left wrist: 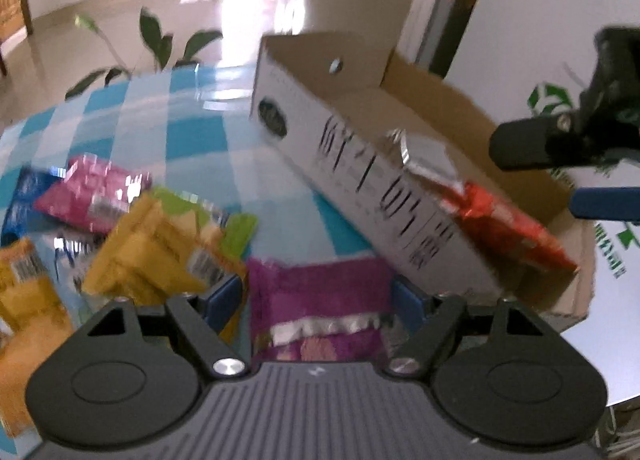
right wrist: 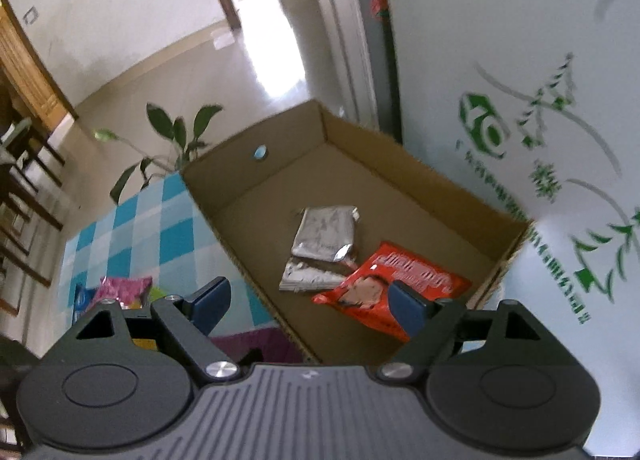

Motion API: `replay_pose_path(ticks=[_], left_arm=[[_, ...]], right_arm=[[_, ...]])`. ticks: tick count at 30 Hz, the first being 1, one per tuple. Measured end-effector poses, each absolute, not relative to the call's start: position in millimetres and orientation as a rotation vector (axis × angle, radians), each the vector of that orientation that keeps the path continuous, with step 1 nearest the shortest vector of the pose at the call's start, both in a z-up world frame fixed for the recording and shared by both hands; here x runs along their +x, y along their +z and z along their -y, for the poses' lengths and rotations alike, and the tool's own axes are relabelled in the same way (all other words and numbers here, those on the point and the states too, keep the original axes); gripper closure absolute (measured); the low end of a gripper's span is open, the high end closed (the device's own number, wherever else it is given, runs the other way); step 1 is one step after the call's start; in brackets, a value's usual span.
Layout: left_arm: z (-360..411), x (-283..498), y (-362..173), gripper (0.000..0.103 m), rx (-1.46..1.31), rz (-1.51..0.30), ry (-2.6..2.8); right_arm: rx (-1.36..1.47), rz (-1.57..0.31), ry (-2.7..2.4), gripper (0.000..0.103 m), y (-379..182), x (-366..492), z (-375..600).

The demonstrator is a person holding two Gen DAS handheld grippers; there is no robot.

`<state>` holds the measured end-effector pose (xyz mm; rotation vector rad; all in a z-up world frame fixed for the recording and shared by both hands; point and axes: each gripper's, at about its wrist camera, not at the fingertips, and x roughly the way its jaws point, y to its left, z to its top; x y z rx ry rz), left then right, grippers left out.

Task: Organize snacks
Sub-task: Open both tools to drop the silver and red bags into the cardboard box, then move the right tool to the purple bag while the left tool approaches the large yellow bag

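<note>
Round table (left wrist: 168, 127) in a blue-and-white checked cloth, bearing a box and loose snack packets.

An open brown cardboard box (left wrist: 360, 163) stands toward the far right edge. Nearer the left edge lie a pink foil packet (left wrist: 94, 195), yellow packets (left wrist: 140, 256) and a blue packet (left wrist: 24, 199), overlapping; a purple packet (left wrist: 320, 292) lies just beside the box's near wall.
</note>
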<state>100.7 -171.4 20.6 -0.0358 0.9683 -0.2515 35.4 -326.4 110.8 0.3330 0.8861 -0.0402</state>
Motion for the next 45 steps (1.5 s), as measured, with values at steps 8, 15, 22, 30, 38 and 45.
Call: replay_pose_path(ticks=[8,15,22,30,38,45], left_arm=[[139,80,18,0.018,-0.035,-0.975,-0.256],[103,63,16,0.010,-0.086,-1.003,-0.210],[73,47,17,0.011,-0.061,-1.018,-0.165],[50,25,33,0.019,-0.057,-1.032,-0.213],[18,12,70,0.018,-0.059,-1.020,-0.222],[-7,26,79,0.018,-0.032,-1.006,-0.177]], right_arm=[[0.379,-0.963,0.018,0.013,94,41,319],[0.392,-1.072,0.028,0.012,67,46,310],[0.260,-1.082,0.082,0.004,64,40,277],[0.212,-1.087,0.139,0.004,66,32,260],[0.205,-1.065,0.156,0.005,77,13,249],[0.114,-0.878,0.245,0.005,104,-13,228]])
